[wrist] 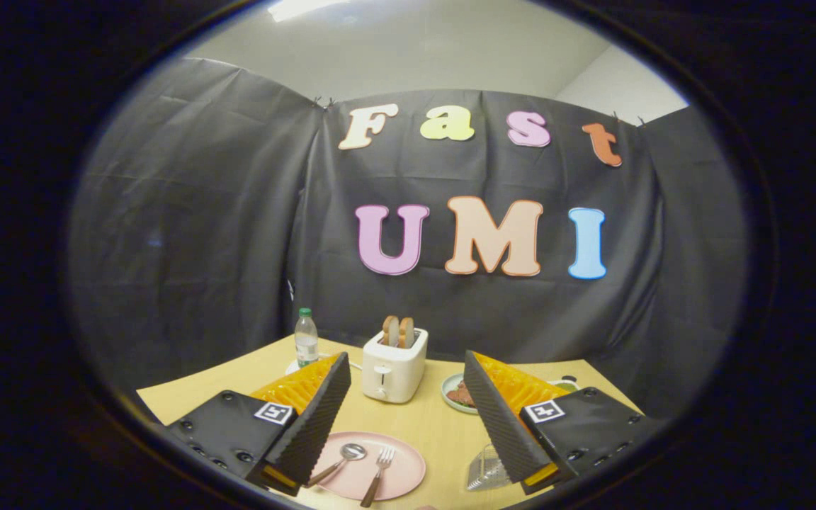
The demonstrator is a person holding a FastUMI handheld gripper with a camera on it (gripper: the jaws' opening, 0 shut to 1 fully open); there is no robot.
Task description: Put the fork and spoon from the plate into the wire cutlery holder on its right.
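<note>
Fork (378, 468) and spoon (341, 461) lie side by side on a pink plate (408, 473), spoon left of fork, handles toward the camera. Plate sits on a light wood table (428, 425), between the fingers and a little toward the left one.

Left to right on the table: clear water bottle (305, 338) with green cap at the far left, near the wall; white toaster (394, 366) with two bread slices sticking up, mid-table, beyond the plate; small green dish (452, 394) with something reddish on it, partly hidden behind the right finger; wire cutlery holder (487, 470) right of the plate, just beside the right finger's base.

Gripper (408, 407) spread wide, nothing between the fingers, above the table, touching nothing.

Room: black cloth booth walls on three sides, pale ceiling and wall above.
</note>
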